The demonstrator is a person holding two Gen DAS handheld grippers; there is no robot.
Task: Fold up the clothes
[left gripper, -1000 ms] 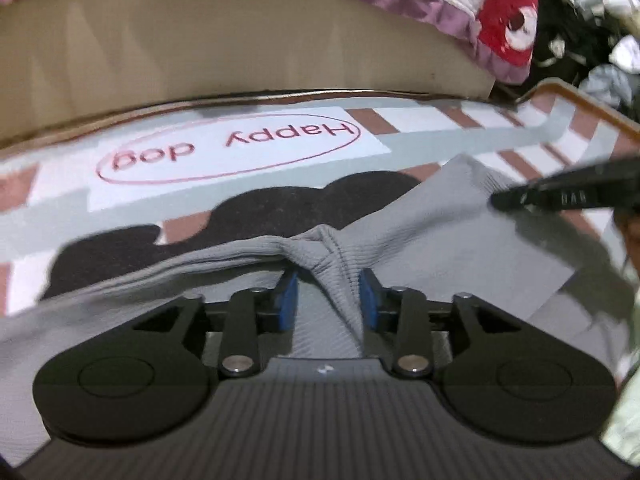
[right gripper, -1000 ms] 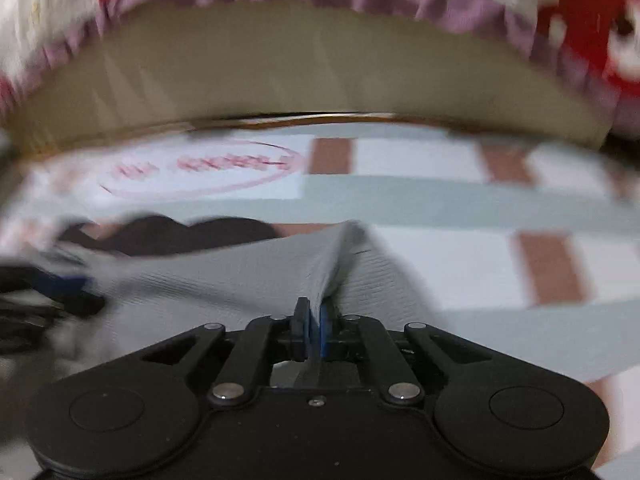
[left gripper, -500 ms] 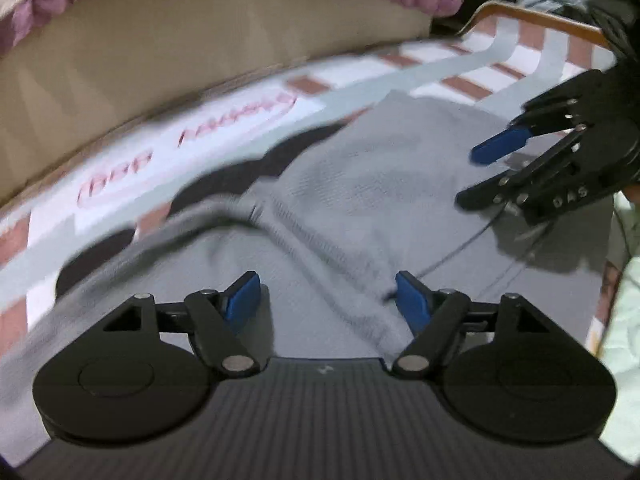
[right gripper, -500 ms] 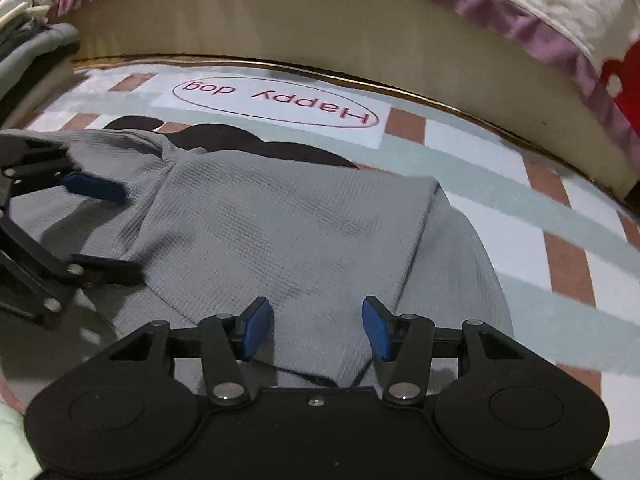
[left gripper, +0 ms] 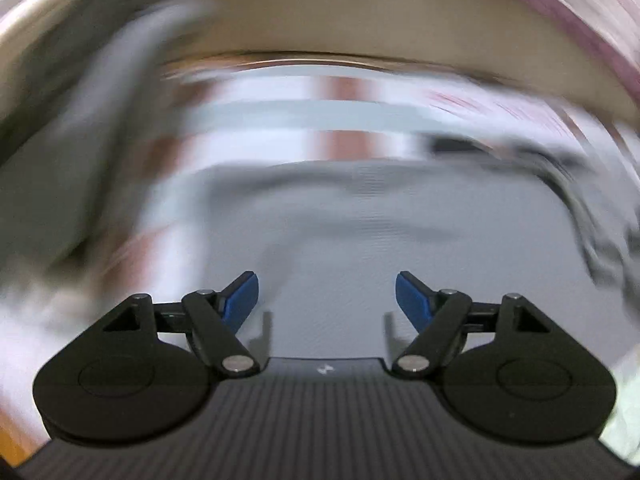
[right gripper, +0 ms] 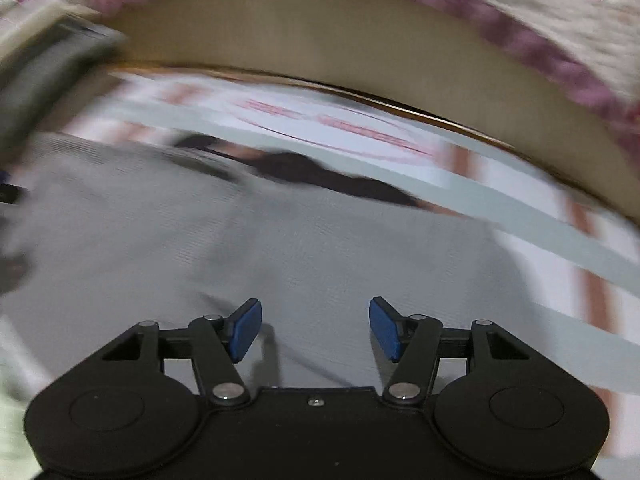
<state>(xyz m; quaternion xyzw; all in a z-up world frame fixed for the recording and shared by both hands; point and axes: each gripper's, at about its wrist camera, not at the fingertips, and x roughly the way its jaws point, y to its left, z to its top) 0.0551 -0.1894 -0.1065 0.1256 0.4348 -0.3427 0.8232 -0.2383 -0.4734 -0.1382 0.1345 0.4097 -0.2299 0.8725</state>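
Note:
A grey ribbed garment lies flat on the striped mat; the right wrist view shows the same garment spread wide on the mat. My left gripper hovers over its near part, open, blue pads wide apart with nothing between them. My right gripper is open too, above the garment's near edge, with nothing in it. Both views are smeared by motion blur.
A beige bed side with a purple-frilled quilt runs along the far edge of the mat. A blurred stack of dark and grey clothes stands at the left, also showing as a stack in the right wrist view.
A second ago both grippers were shut on bunched grey fabric. They let go half a second ago, and the garment now lies flat. Both cameras have swung left.

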